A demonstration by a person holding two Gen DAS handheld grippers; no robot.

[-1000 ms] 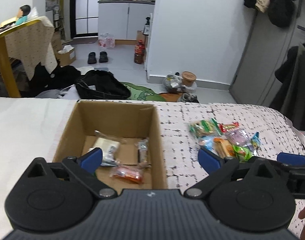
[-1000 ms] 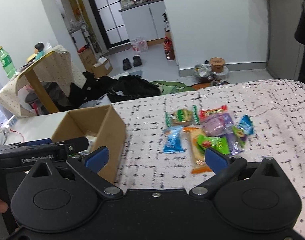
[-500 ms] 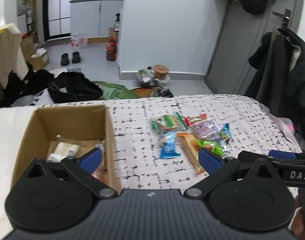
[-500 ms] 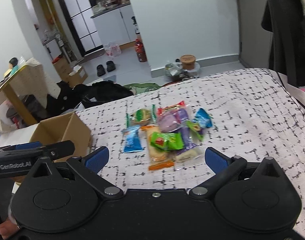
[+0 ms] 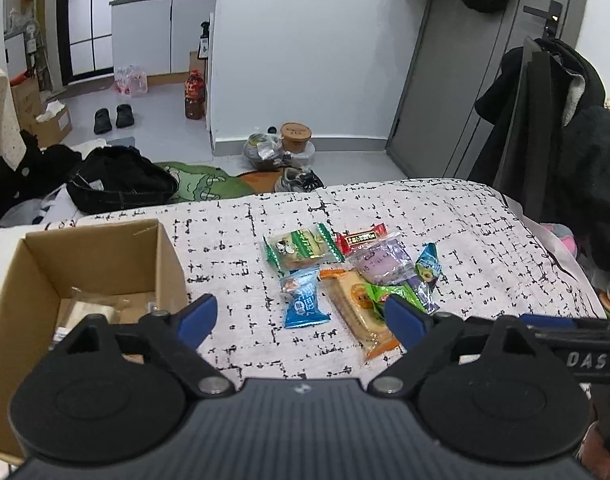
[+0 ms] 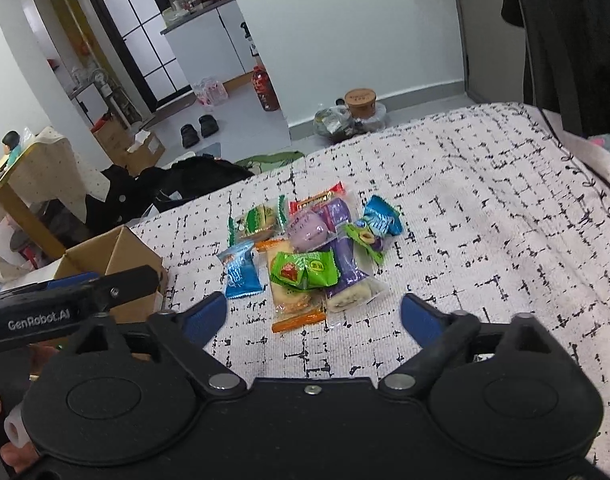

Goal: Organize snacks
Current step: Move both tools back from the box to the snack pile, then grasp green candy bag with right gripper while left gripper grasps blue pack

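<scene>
Several wrapped snacks lie in a pile on the black-and-white cloth [image 5: 457, 232] [image 6: 505, 216]. Among them are a blue packet [image 5: 305, 306] [image 6: 241, 272], an orange-edged cracker pack [image 5: 361, 312] [image 6: 295, 304], a green packet [image 6: 305, 270], a purple packet [image 5: 381, 262] [image 6: 309, 228] and a green-striped biscuit [image 5: 303, 246] [image 6: 257, 220]. An open cardboard box [image 5: 101, 248] [image 6: 113, 252] holding a few snacks stands to the left. My left gripper [image 5: 301, 316] hovers before the blue packet, its jaws closing with nothing between them. My right gripper [image 6: 315, 316] hovers before the cracker pack, jaws closing, nothing pressed.
Beyond the cloth's far edge the floor holds a black bag [image 5: 121, 180], a green mat [image 5: 205, 184], jars [image 5: 295, 136], a bottle [image 5: 195, 96] and slippers [image 5: 113, 116]. Dark coats [image 5: 557, 128] hang at the right. A draped table [image 6: 29, 184] stands at the left.
Both grippers have swung right from the box toward the snack pile, which now sits centred and nearer. Their blue fingertips stand slightly closer together than before.
</scene>
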